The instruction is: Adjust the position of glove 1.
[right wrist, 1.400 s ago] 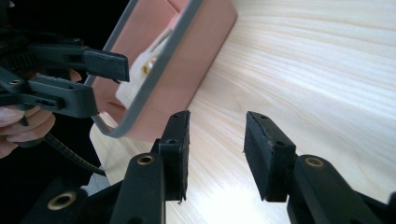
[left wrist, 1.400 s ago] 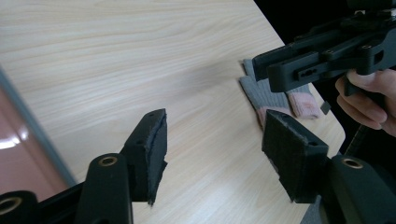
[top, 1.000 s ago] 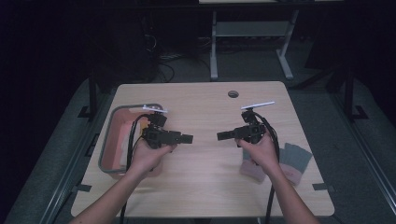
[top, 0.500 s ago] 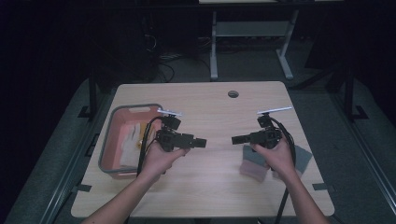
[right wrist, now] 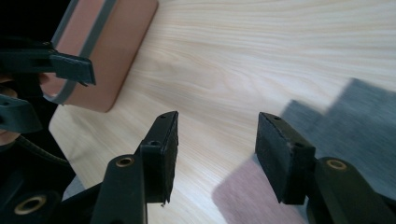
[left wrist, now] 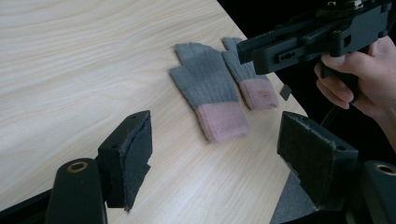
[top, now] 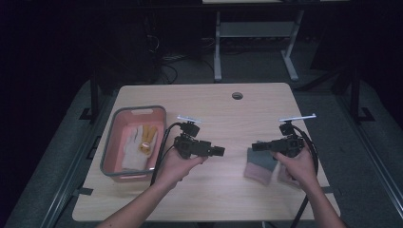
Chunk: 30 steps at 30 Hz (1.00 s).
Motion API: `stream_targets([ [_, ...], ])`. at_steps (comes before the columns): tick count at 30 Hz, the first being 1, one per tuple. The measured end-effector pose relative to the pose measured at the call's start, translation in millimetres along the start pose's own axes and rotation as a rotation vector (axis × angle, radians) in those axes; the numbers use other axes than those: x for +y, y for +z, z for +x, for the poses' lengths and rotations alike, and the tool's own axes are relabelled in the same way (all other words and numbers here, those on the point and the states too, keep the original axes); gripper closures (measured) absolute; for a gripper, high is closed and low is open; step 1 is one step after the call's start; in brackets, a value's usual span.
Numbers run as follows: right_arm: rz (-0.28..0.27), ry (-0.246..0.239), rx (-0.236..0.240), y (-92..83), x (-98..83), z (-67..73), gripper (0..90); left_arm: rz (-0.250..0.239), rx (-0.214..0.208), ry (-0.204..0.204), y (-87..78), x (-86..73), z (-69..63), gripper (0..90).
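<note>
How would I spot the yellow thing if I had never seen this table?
Find the pink bin with a grey rim at the wooden table's left side. Inside, a white glove lies flat; the yellow item sits against it, the bin's one bright piece.

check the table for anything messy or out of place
Nothing stands out. Two grey gloves with pink cuffs lie flat side by side near the table's right edge, and the pink bin holds a white and yellow glove pair. Both claws are open and empty.
</note>
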State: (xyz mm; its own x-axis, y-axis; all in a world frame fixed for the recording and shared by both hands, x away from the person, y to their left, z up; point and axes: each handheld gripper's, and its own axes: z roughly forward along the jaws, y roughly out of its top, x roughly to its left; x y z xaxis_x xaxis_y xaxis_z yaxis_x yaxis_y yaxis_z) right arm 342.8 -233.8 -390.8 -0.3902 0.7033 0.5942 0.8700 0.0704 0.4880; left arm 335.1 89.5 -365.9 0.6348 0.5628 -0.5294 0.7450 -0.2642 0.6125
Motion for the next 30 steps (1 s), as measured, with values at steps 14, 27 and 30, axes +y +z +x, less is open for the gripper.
stream_targets([
  [14,-0.012,0.020,-0.096,-26.6,-22.6,-31.4,46.4,0.023,-0.027,0.015,26.0,-3.3,-12.0,25.4],
  [27,-0.022,0.032,-0.220,-45.4,-46.8,-58.1,50.3,0.043,-0.055,0.021,48.2,-7.0,-19.8,25.3],
  [30,-0.019,0.029,-0.240,-46.9,-48.9,-60.4,50.5,0.047,-0.066,0.018,52.1,-8.0,-21.7,25.2],
])
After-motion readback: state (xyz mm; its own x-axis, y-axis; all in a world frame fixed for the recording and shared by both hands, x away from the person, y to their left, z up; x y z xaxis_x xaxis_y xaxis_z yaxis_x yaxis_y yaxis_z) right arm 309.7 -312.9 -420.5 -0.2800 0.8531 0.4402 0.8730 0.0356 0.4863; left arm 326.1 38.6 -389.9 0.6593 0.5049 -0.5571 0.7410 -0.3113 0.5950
